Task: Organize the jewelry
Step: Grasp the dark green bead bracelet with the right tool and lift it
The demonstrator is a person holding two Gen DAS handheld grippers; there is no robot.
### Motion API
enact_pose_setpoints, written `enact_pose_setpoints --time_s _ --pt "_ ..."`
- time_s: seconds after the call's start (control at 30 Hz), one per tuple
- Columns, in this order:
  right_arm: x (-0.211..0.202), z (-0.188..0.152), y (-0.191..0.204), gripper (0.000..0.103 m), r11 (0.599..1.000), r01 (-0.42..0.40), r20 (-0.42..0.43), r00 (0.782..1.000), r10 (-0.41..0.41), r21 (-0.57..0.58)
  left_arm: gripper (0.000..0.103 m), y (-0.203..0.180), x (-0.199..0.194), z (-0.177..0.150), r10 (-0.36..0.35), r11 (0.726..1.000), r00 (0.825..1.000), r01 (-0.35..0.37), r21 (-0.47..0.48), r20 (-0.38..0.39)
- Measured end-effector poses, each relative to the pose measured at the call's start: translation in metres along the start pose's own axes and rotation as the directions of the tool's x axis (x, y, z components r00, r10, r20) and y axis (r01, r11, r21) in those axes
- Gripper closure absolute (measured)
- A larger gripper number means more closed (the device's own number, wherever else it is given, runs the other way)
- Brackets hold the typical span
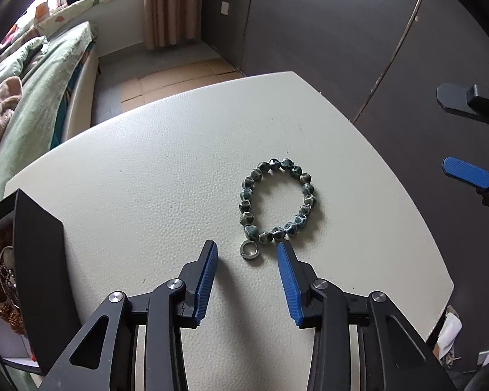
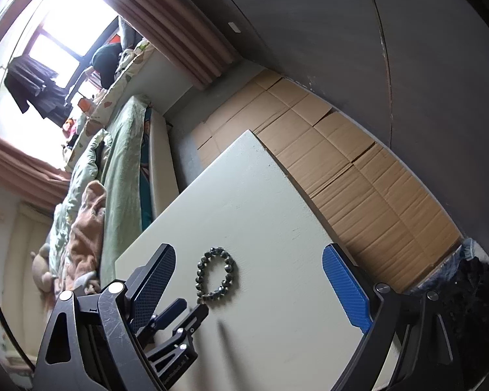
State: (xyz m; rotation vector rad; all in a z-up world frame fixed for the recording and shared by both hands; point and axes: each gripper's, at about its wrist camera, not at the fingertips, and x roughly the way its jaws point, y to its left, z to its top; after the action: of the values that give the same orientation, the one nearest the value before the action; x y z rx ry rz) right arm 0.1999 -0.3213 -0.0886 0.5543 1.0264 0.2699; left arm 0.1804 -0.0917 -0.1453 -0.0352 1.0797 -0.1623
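A bracelet of dark green-blue beads (image 1: pixel 277 200) lies in a loop on the white table (image 1: pixel 146 176). A small silver open ring (image 1: pixel 251 249) lies against its near edge. My left gripper (image 1: pixel 247 251) is open low over the table, its blue pads either side of the ring. My right gripper (image 2: pixel 247 260) is open and empty, held above the table's right side; its fingers (image 1: pixel 466 169) show at the right edge of the left wrist view. The bracelet (image 2: pixel 215 277) and the left gripper's fingers (image 2: pixel 179 309) show in the right wrist view.
An open black jewelry box (image 1: pixel 39 270) stands at the table's left edge, holding brown beaded pieces (image 1: pixel 3 280). A bed with green bedding (image 1: pixel 39 81) lies beyond the table. Flattened cardboard (image 2: pixel 358 169) covers the floor beside dark cabinet doors (image 1: pixel 342 32).
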Motion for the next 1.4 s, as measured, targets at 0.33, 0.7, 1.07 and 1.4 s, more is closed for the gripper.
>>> enact_pose_setpoints --time_s 0.33,0.7,1.07,1.4 --pt "0.012 0.000 0.005 0.014 0.999 0.023 -0.030 0.999 -0.024 -0.030 0.090 -0.002 -0.007 -0.002 0.027 0.998 0.999 -0.028 0.051 0.033" --pt "0.042 -0.010 0.021 0.034 0.986 0.091 -0.085 0.991 -0.103 -0.138 0.090 0.024 -0.047 0.002 -0.006 0.998 0.992 0.015 -0.066 0.125" --pt "0.078 -0.025 0.050 0.053 0.950 0.162 -0.113 0.974 -0.198 -0.268 0.090 0.063 -0.087 0.001 -0.007 0.985 0.976 0.045 -0.167 0.218" --pt "0.103 -0.044 0.079 0.076 0.853 0.322 -0.013 0.933 -0.358 -0.412 0.090 0.116 -0.116 -0.014 0.041 0.958 0.962 0.039 -0.283 0.270"
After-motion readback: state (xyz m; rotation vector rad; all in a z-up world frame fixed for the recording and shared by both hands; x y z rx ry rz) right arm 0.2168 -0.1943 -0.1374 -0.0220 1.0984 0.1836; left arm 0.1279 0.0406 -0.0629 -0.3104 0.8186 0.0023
